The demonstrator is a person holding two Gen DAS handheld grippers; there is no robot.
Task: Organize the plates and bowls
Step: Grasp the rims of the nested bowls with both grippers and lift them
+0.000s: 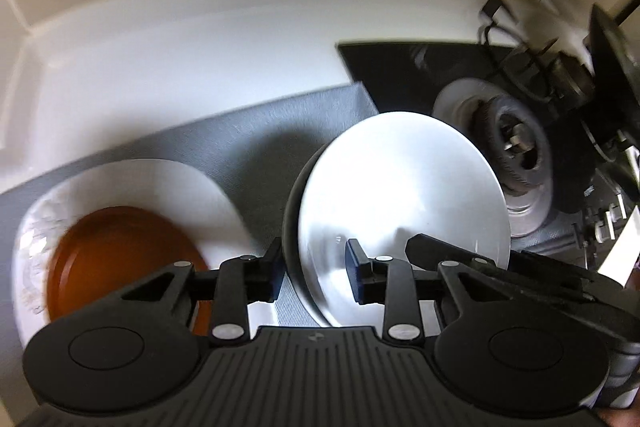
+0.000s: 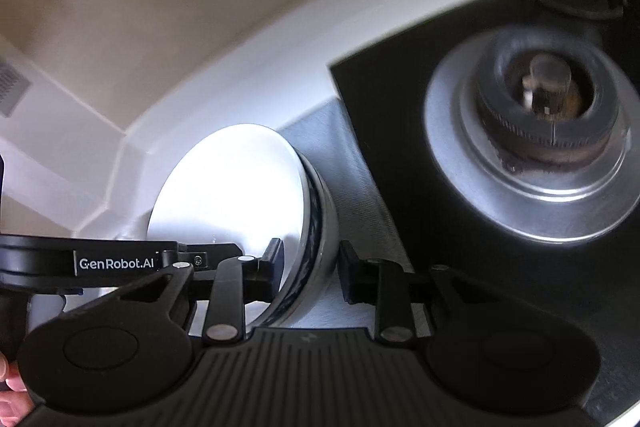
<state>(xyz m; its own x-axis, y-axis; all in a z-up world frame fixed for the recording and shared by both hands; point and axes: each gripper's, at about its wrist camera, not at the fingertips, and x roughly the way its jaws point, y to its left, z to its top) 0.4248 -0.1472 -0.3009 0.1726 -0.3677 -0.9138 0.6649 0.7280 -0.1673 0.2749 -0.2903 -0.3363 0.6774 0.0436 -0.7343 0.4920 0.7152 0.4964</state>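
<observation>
In the left wrist view a white bowl (image 1: 404, 195) sits on a grey mat (image 1: 256, 135). My left gripper (image 1: 314, 269) straddles the bowl's left rim, jaws apart, one finger inside and one outside. A white plate (image 1: 168, 183) with a brown dish (image 1: 120, 251) on it lies to the left. In the right wrist view the same bowl (image 2: 228, 199) shows a blue-patterned outer wall. My right gripper (image 2: 310, 269) straddles its right rim with the jaws apart. The other gripper's body (image 2: 88, 263) crosses at the left.
A black hob (image 2: 400, 131) with a gas burner (image 2: 548, 119) lies right of the mat. It also shows in the left wrist view, where the burner (image 1: 512, 151) is just behind the bowl. A white wall (image 1: 200, 39) bounds the back.
</observation>
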